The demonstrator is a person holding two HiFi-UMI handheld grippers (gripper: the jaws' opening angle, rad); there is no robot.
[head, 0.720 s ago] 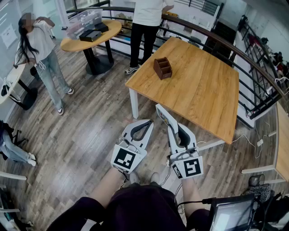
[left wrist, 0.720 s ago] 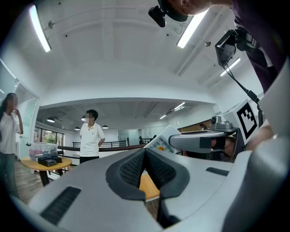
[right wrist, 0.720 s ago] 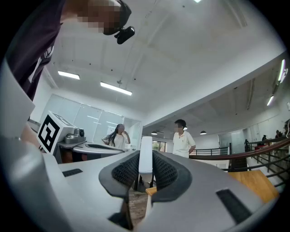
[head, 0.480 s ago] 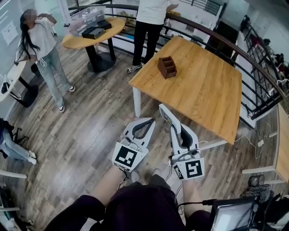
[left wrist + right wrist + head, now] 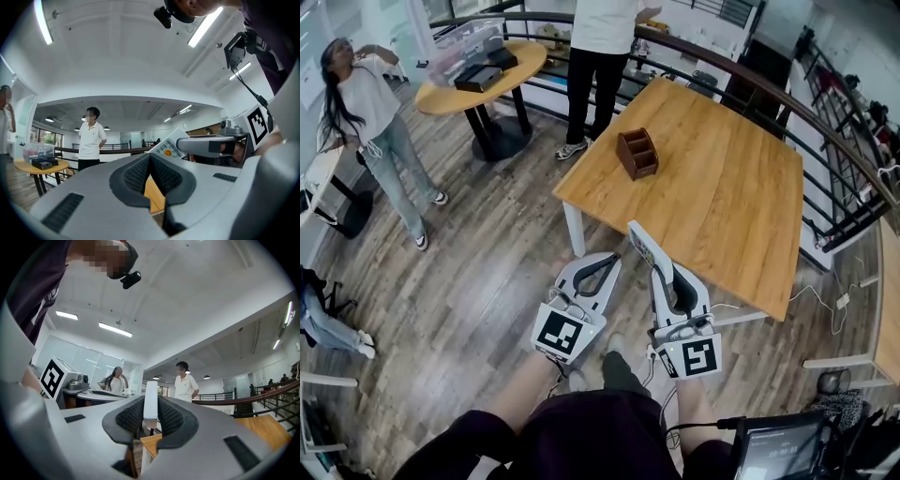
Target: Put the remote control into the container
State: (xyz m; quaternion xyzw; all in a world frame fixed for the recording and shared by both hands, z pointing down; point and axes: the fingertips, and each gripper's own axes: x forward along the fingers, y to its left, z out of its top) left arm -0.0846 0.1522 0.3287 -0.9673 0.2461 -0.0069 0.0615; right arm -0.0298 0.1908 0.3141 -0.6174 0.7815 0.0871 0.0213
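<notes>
My right gripper (image 5: 661, 273) is shut on a white remote control (image 5: 641, 246), which sticks out forward past its tips toward the near edge of the wooden table (image 5: 722, 206). In the right gripper view the remote (image 5: 150, 401) stands edge-on between the two dark pads (image 5: 130, 417). A brown wooden container (image 5: 637, 154) with compartments stands on the table's far left part. My left gripper (image 5: 593, 271) is shut with nothing in it, held beside the right one over the floor. In the left gripper view the remote (image 5: 169, 146) and right gripper show to the right.
A person in a white shirt (image 5: 598, 47) stands at the table's far corner. Another person (image 5: 370, 122) stands at left on the plank floor. A round table (image 5: 473, 80) with a clear bin is at the back left. A curved railing (image 5: 787, 103) runs behind the table.
The view has shifted slightly; both grippers stay side by side in front of the table's near edge, the remote still gripped in the right one.
</notes>
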